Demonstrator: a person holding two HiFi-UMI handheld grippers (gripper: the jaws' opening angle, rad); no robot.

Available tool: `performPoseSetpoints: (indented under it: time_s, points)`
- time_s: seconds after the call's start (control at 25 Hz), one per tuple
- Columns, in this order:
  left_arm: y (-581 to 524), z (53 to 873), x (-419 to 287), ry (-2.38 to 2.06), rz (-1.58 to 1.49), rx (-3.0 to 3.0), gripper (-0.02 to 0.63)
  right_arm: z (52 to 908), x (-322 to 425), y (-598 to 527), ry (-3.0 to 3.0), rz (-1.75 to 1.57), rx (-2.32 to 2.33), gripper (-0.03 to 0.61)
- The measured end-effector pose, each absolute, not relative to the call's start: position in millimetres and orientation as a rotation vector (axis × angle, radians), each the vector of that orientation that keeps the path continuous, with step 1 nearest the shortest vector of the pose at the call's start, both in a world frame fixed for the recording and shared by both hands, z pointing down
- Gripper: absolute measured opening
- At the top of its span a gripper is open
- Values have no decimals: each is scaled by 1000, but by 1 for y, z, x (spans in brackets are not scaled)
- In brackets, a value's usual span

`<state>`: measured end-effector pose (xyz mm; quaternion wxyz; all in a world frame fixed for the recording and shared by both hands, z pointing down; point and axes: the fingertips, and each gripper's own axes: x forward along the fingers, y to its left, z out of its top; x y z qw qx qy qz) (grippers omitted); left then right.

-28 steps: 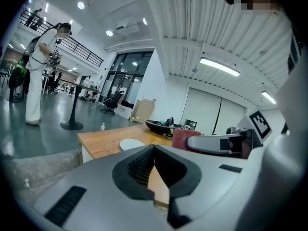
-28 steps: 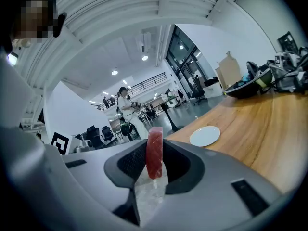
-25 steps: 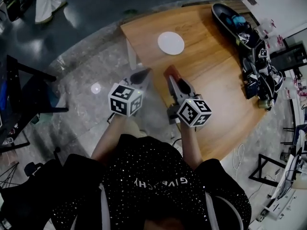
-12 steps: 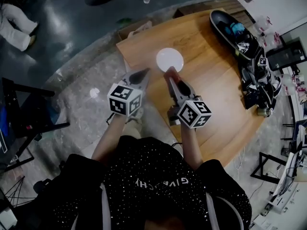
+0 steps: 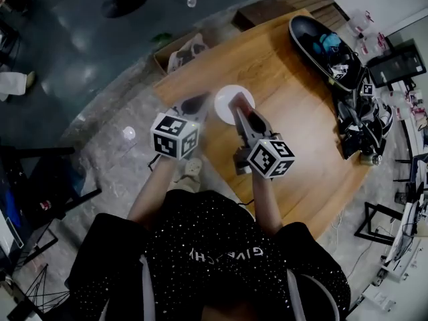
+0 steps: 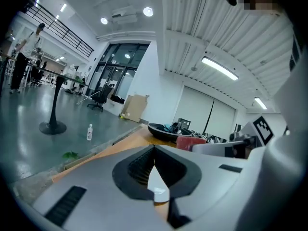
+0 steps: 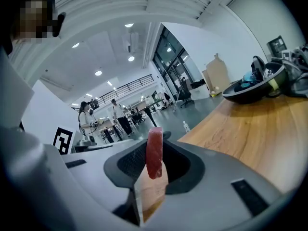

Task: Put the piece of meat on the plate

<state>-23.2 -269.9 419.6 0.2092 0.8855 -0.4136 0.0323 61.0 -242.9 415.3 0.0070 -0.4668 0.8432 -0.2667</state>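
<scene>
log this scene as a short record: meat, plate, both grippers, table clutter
meat: red piece of meat, upright between the right jaws, not on the plate
plate: white plate, empty, on the wooden table
right hand-held gripper: shut on the piece of meat, tip overlapping the plate in the head view
left hand-held gripper: jaws together, nothing held
clutter: black tray of gear at the far edge
</scene>
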Motion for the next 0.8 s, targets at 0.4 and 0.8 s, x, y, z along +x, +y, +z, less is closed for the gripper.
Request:
performPoseSetpoints:
  time_s: [0.4, 0.8]
  points:
    - [-328, 445, -5, -1043, 143, 2466, 11, 454, 75, -292, 2634, -1004, -1512, 98]
    - [-342, 480, 18, -993, 202, 2470, 11, 501, 98, -317, 2633, -1242, -1443, 98]
